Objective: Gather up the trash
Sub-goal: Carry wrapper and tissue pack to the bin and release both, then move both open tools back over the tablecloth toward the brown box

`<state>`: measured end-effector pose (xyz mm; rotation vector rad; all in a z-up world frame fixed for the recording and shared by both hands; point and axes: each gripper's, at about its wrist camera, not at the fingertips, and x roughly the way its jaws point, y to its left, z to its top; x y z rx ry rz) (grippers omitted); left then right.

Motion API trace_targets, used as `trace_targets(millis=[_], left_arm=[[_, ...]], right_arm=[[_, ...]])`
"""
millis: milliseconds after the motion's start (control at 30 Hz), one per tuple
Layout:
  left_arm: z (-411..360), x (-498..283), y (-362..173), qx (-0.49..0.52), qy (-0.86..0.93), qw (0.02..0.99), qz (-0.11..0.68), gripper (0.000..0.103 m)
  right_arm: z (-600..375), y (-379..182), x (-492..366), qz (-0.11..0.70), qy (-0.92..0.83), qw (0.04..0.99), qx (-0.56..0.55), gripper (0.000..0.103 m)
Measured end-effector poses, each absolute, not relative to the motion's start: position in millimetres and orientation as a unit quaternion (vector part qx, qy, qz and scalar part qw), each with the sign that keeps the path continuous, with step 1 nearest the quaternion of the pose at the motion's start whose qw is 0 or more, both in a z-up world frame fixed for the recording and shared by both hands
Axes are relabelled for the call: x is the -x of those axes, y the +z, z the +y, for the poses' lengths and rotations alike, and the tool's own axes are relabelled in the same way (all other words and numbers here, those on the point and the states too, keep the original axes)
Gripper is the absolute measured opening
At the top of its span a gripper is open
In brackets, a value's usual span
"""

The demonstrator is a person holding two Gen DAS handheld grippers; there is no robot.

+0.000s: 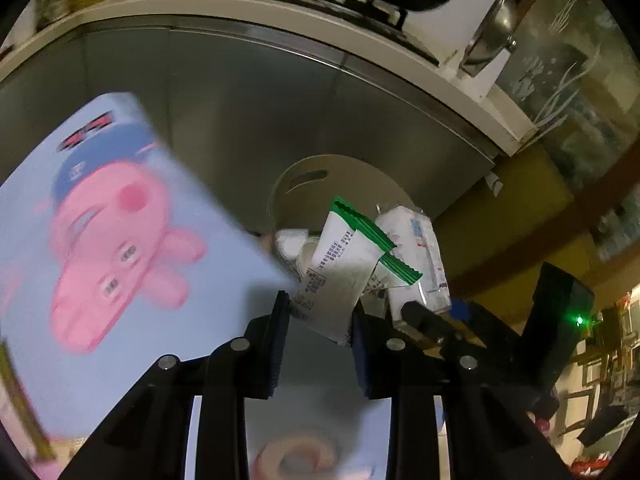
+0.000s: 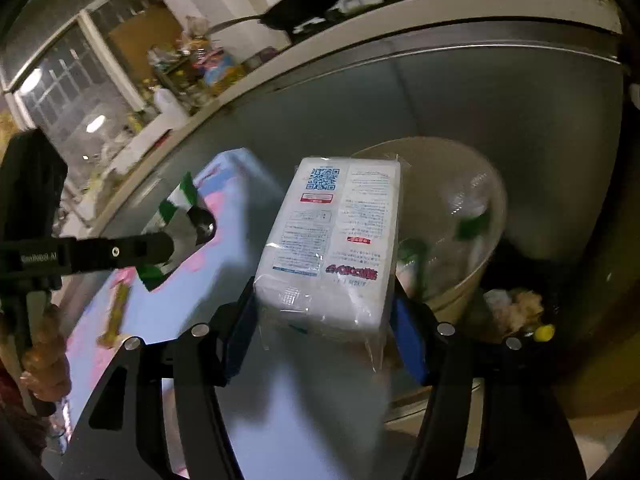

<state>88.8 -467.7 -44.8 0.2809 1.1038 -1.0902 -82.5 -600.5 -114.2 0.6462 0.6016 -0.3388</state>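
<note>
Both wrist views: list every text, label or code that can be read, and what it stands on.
Left gripper arm: white lettering, blurred, unreadable.
Tissue pack in right gripper: QR code, red labels, fine print, all too small.
Green-edged wrapper in left gripper: barcode and print, too small.
Blue mat: cartoon pig, no readable words.

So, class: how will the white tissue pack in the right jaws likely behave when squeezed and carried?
The tissue pack is probably soft and light: it is film-wrapped and bulges between the jaws. Its glossy, loose wrap may slip.
</note>
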Motion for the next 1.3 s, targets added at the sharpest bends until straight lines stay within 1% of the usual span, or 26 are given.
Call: trace_targets(millis=[133,167,200,233,267,300,400,567,633,667,700,733,767,833,1100,1300], left_arm=[[-515.9,-92.0,-56.2,-0.145,-0.484,0.705,0.497,0.03],[-523.4,-93.1,-58.2,-0.147,-0.481,0.707,0.497,0.032],[-532.4,-93.5,-61.2,-0.149,-0.476,0.71,0.497,0.04],[-536.5,-95.2,-63.0,-0.152,-0.47,0.714,0.496,0.049],[-543.3,-96.9,-64.6,-0.156,-0.458,0.721,0.497,0.063],[-547.1,-97.0,-66.4,-0.158,-0.445,0.729,0.496,0.066],[-545.6,-94.5,-65.4,-0.15,-0.443,0.73,0.499,0.065],[-505.3,-79.1,-46.4,-0.121,-0.465,0.734,0.481,0.065],[-481.3,-71.1,-40.0,-0.107,-0.476,0.732,0.475,0.065],[-467.3,-67.2,-38.5,-0.101,-0.48,0.733,0.472,0.065],[-457.5,-65.3,-38.4,-0.099,-0.479,0.734,0.471,0.065],[-440.9,-60.7,-39.2,-0.097,-0.48,0.735,0.469,0.065],[-428.5,-58.0,-40.5,-0.096,-0.48,0.736,0.468,0.065],[-399.4,-51.3,-44.0,-0.096,-0.473,0.741,0.467,0.065],[-296.2,-22.3,-63.1,-0.104,-0.424,0.778,0.453,0.065],[-227.4,-8.7,-83.8,-0.091,-0.383,0.792,0.466,0.065]], right_arm=[[-623.2,-120.2,77.4,0.297,-0.178,0.889,-0.3,0.063],[-627.3,-121.1,73.8,0.298,-0.181,0.889,-0.296,0.064],[-629.5,-122.2,72.3,0.297,-0.183,0.89,-0.293,0.067],[-631.9,-123.6,70.1,0.297,-0.185,0.89,-0.291,0.071],[-632.9,-125.1,68.0,0.298,-0.194,0.89,-0.287,0.076],[-632.9,-126.5,69.4,0.296,-0.201,0.889,-0.284,0.076],[-629.1,-124.6,82.3,0.277,-0.216,0.888,-0.296,0.076],[-603.9,-112.5,119.0,0.224,-0.212,0.892,-0.332,0.076],[-589.3,-111.6,126.8,0.217,-0.2,0.892,-0.343,0.073],[-583.7,-111.8,129.2,0.217,-0.193,0.892,-0.347,0.066],[-573.7,-113.6,131.8,0.219,-0.183,0.891,-0.353,0.062],[-565.5,-114.5,131.2,0.221,-0.177,0.89,-0.357,0.06],[-556.8,-115.3,130.5,0.222,-0.169,0.89,-0.361,0.057],[-539.0,-115.7,124.6,0.225,-0.149,0.89,-0.368,0.053],[-463.6,-121.0,88.7,0.278,-0.074,0.891,-0.352,0.052],[-408.9,-127.2,70.3,0.325,-0.034,0.888,-0.323,0.052]])
